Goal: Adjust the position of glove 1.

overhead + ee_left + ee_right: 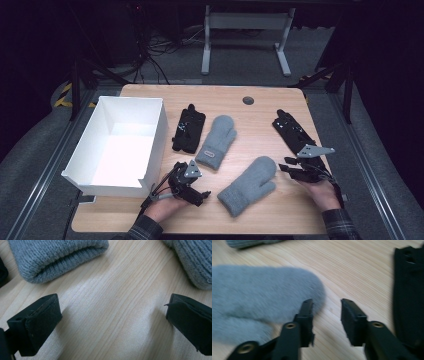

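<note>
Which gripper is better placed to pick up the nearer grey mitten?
Probably the right gripper: its open jaws sit at the fingertip end of the nearer grey mitten, with one jaw at its edge. The left gripper is open over bare table, both mittens beyond its jaws.

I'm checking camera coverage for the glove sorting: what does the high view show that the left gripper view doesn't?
High view: the white box, two black gloves, both hands and the right gripper.
Left gripper view: a close look at the left gripper, jaws wide open with bare wood between them.
Both: the two grey mittens and the wooden table.
</note>
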